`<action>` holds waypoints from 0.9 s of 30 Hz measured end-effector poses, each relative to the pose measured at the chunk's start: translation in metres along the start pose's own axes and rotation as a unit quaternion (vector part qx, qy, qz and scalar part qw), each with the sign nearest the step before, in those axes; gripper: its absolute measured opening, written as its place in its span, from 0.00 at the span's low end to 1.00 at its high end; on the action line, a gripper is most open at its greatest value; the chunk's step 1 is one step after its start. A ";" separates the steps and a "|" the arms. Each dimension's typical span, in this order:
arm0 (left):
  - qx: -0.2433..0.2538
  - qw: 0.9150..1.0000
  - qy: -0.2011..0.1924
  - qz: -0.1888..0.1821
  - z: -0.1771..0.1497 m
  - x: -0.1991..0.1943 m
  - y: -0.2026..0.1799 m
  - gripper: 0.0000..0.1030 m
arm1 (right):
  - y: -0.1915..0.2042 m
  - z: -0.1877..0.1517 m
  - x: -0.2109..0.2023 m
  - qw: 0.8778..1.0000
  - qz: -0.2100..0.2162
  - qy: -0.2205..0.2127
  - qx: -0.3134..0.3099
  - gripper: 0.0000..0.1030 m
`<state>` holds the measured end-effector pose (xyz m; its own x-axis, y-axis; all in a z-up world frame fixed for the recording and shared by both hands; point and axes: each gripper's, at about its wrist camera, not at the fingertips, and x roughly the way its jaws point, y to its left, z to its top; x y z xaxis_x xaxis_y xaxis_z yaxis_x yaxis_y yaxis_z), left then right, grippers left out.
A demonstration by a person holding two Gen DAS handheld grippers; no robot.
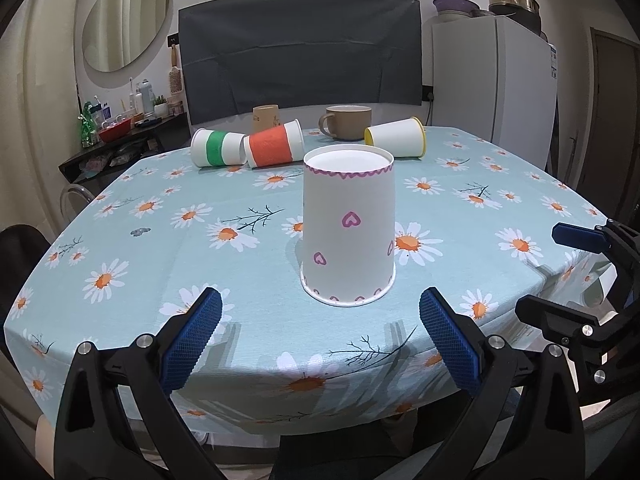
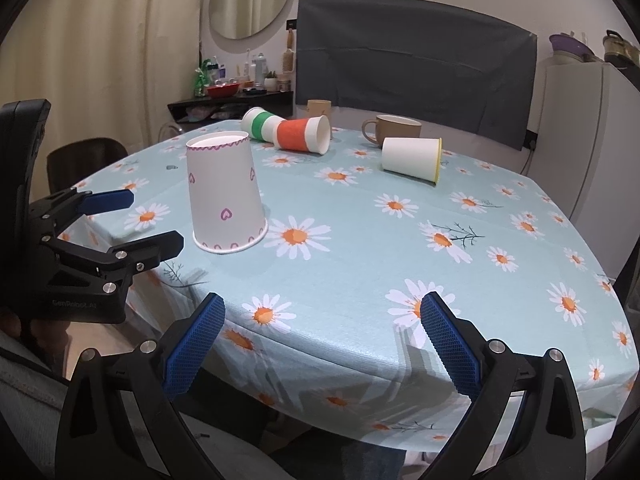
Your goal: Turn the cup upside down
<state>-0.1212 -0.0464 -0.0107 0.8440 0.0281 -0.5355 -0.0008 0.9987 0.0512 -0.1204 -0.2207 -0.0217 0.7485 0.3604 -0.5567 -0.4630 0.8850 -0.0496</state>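
A white paper cup with purple hearts stands upside down, rim on the tablecloth, near the table's front edge; it also shows in the right wrist view. My left gripper is open and empty, just in front of the cup, not touching it. It shows from the side in the right wrist view. My right gripper is open and empty over the front edge, to the right of the cup. It shows at the right edge of the left wrist view.
Three paper cups lie on their sides at the back: green-banded, orange-banded, yellow-rimmed. A brown mug and a tan cup stand behind them. The round table has a daisy cloth. A fridge stands at the back right.
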 end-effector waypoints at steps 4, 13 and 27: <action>0.001 1.000 -0.001 0.002 0.000 0.000 0.000 0.94 | 0.002 -0.001 0.001 1.000 0.001 0.002 -0.003 0.92; 0.000 1.000 -0.002 0.003 -0.001 -0.002 -0.001 0.94 | 0.003 -0.001 0.000 1.000 -0.002 0.001 -0.004 0.92; 0.002 1.000 -0.001 0.005 -0.002 0.000 -0.001 0.94 | 0.002 -0.001 0.000 1.000 0.000 0.002 -0.003 0.92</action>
<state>-0.1223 -0.0474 -0.0120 0.8455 0.0389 -0.5325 -0.0082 0.9982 0.0599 -0.1216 -0.2187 -0.0230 0.7466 0.3588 -0.5603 -0.4656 0.8833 -0.0547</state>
